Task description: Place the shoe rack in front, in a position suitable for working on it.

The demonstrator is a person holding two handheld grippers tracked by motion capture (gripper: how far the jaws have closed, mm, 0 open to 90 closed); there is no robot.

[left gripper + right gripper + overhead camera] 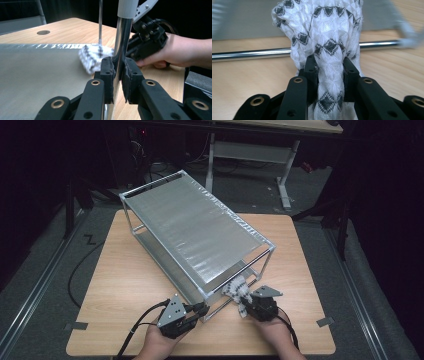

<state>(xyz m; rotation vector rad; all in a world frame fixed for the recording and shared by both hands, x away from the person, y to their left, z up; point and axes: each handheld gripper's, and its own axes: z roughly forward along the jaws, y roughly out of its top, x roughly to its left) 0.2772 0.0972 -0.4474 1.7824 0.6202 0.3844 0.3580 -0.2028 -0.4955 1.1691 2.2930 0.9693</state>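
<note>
White cloth with a black diamond pattern (329,50) lies bunched at the near right corner of the two-tier metal shelf rack with chrome tube frame (195,230), at about 5 o'clock on the table, and reaches in over the lower shelf there. The rack, the largest item, sits diagonally on the light wooden table (125,285), running from 11 o'clock to 5 o'clock. The left gripper (119,75) has its jaws clamped together on the chrome upright corner post (122,42) of the rack, at 6 o'clock on the table. The right gripper (329,75) has its jaws pressed onto a fold of the cloth, which is squeezed between the pads and bulges above them; a chrome horizontal rail (249,53) of the rack crosses behind it. The table stands on grey carpet floor (40,270) in a dark room, with a white-legged desk (250,150) at 12 o'clock.
</note>
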